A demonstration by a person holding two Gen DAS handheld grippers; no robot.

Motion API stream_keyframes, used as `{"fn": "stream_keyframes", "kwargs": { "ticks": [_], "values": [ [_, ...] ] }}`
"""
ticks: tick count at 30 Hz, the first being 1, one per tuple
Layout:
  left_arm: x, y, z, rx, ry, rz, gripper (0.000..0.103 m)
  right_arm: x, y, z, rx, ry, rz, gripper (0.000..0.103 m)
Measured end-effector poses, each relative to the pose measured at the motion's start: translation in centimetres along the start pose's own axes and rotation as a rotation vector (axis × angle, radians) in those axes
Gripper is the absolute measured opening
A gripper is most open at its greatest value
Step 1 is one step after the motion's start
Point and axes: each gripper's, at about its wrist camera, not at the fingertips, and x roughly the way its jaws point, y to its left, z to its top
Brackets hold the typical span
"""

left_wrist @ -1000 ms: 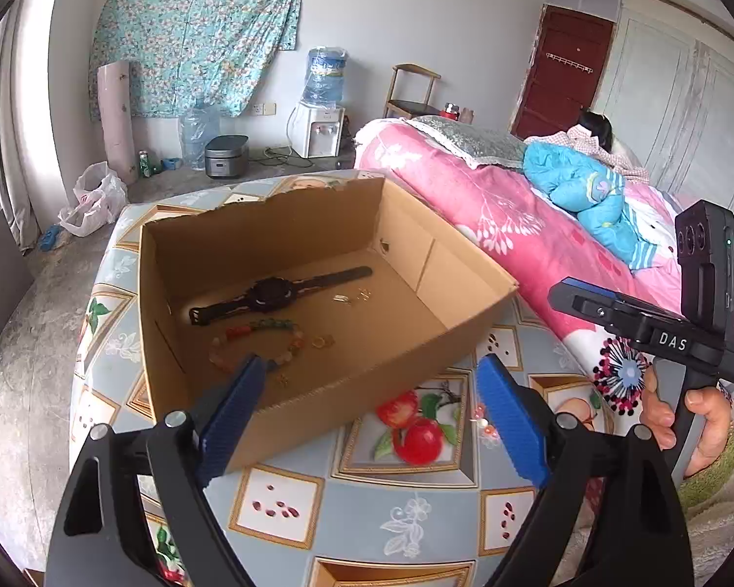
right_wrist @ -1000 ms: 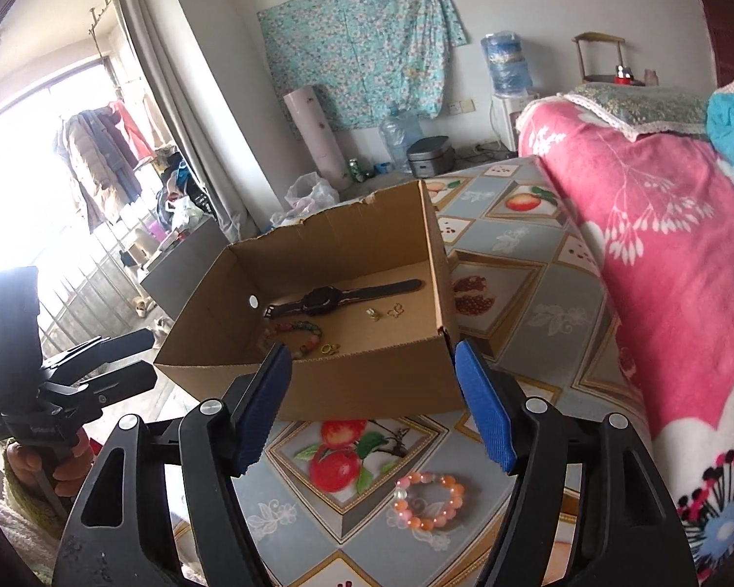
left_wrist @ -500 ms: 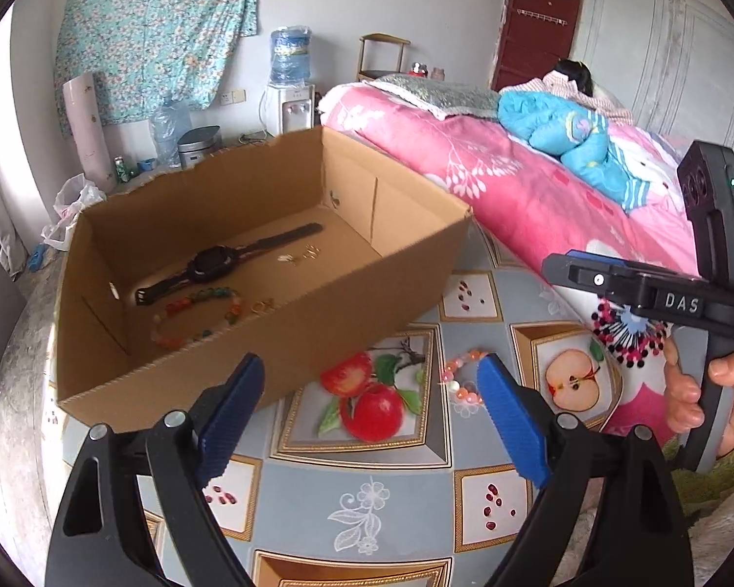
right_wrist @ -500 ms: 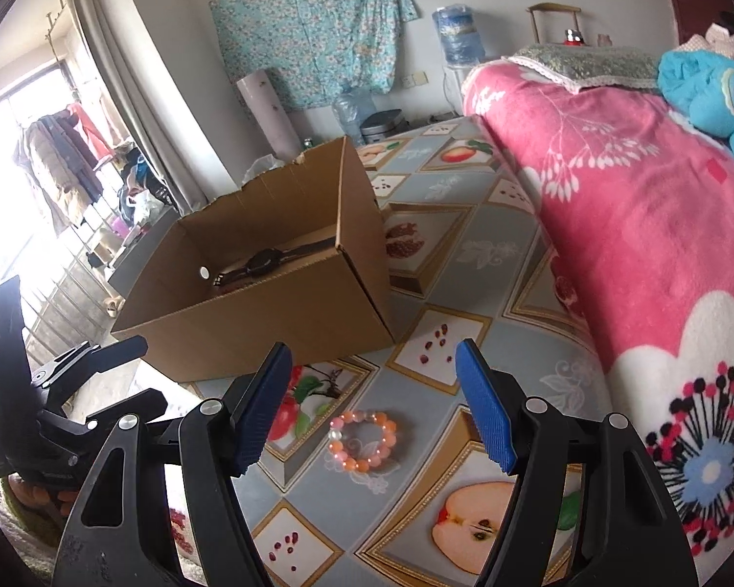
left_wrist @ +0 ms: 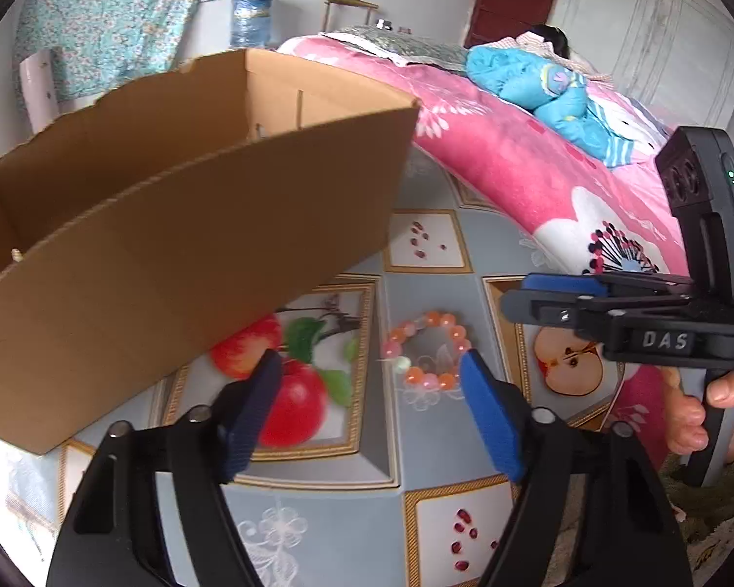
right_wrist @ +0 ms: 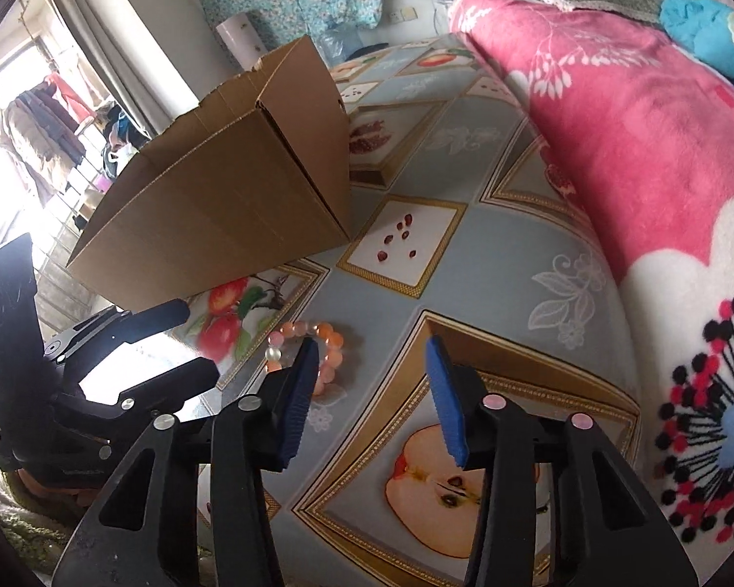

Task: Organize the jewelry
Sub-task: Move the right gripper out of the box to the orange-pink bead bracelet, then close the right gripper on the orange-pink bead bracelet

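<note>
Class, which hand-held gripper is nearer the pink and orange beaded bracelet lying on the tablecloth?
Left hand-held gripper: the pink and orange beaded bracelet sits just ahead between its closing fingers. Right hand-held gripper is beside it, closing on nothing.

The left gripper [left_wrist: 369, 381] hangs over the fruit-print cloth [left_wrist: 416, 440], jaws closing on nothing; the bead bracelet [left_wrist: 428, 349] lies flat between them; a cardboard box [left_wrist: 186, 249] stands just left.

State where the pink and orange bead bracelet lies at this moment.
The bead bracelet lies flat on the fruit-print cloth, outside the cardboard box, just beyond its near corner. In the left wrist view it sits ahead of the left gripper, towards its right finger.
</note>
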Motion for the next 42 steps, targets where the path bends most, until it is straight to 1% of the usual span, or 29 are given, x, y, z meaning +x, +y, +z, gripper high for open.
{"fn": "stream_keyframes", "kwargs": {
  "ticks": [2, 4, 6, 8, 10, 14, 21, 23, 24, 26, 27, 29, 36, 42],
  "values": [
    [0.9, -0.2, 0.2, 0.005, 0.013, -0.019, 0.060, 0.5, 0.3, -0.1, -0.012, 0.011, 0.013, 0.033],
    [1.6, -0.4, 0.4, 0.010, 0.026, -0.031, 0.049, 0.8, 0.6, -0.2, -0.036, 0.012, 0.034, 0.027],
    [2.2, -0.4, 0.5, 0.013, 0.040, -0.042, 0.043, 1.0, 1.0, -0.1, -0.059, 0.011, 0.050, 0.025],
    [2.7, -0.5, 0.7, 0.014, 0.054, -0.047, 0.039, 1.2, 1.3, -0.1, -0.081, 0.012, 0.061, 0.025],
    [3.2, -0.7, 0.7, 0.017, 0.065, -0.046, 0.035, 1.7, 1.5, 0.0, -0.094, 0.022, 0.072, 0.021],
    [4.0, -0.9, 0.6, 0.034, 0.099, -0.025, 0.031, 2.7, 1.8, -0.1, -0.120, 0.036, 0.081, 0.015],
    [4.4, -1.4, 0.7, 0.091, 0.097, 0.016, 0.030, 3.6, 2.5, 0.0, -0.166, 0.043, 0.085, 0.008],
    [4.6, -1.6, 0.8, 0.106, 0.097, 0.028, 0.028, 3.7, 2.5, 0.1, -0.176, 0.042, 0.086, 0.008],
    [4.7, -1.7, 0.8, 0.111, 0.095, 0.032, 0.026, 3.8, 2.4, 0.2, -0.178, 0.042, 0.088, 0.008],
    [4.8, -1.8, 0.9, 0.122, 0.089, 0.046, 0.019, 3.8, 2.5, 0.2, -0.183, 0.042, 0.090, 0.008],
    [4.8, -1.8, 0.9, 0.128, 0.087, 0.048, 0.013, 3.7, 2.5, 0.2, -0.187, 0.042, 0.089, 0.007],
    [4.9, -1.8, 1.0, 0.129, 0.085, 0.038, 0.009, 3.7, 2.6, 0.3, -0.188, 0.041, 0.086, 0.007],
    [3.2, -2.5, 1.1, 0.173, 0.025, 0.022, 0.009, 2.8, 2.8, 0.3, -0.167, 0.018, 0.091, 0.007],
    [0.4, -3.2, 1.8, 0.195, -0.031, 0.019, 0.009, 0.2, 3.6, 0.4, -0.170, -0.040, 0.090, 0.007]
  ]
}}
